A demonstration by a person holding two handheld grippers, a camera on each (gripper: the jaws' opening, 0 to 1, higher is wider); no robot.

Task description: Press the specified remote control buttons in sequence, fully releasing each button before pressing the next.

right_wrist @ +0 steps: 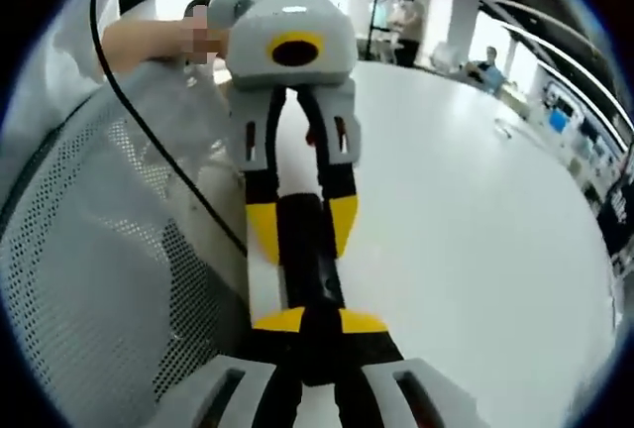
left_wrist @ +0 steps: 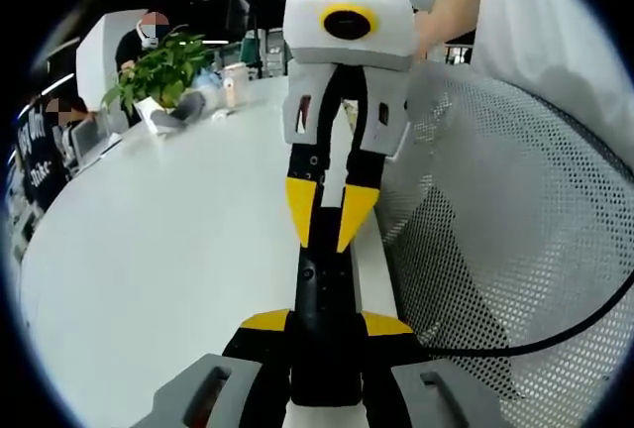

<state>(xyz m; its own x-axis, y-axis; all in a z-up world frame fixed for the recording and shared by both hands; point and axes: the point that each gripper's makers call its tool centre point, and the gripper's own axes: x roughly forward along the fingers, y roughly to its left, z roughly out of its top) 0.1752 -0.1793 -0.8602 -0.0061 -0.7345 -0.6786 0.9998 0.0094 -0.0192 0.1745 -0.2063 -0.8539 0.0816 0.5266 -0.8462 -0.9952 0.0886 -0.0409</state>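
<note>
The left gripper (left_wrist: pixel 325 322) is clamping the near end of a black remote control (left_wrist: pixel 322 289), its jaws drawn in narrow with the yellow pads pressing against both sides of the slim body. In the left gripper view the right gripper (left_wrist: pixel 325 240) is reaching in from the top, and its yellow-tipped jaws are closing narrowly around the remote's far end. The remote is therefore hanging between the two tools, gripped at both ends.

The right gripper view is showing the same hold from the other side. The right gripper (right_wrist: pixel 322 321) is pinching the remote control (right_wrist: pixel 302 279) at the bottom, while the left gripper (right_wrist: pixel 300 245) is gripping it further up.

The remote is lying along the edge of a white table (left_wrist: pixel 178 250), just above it. A mesh chair back (left_wrist: pixel 515 210) is standing right beside that edge, with a black cable (left_wrist: pixel 555 334) trailing across it. A potted plant (left_wrist: pixel 163 66) is sitting at the table's far end.
</note>
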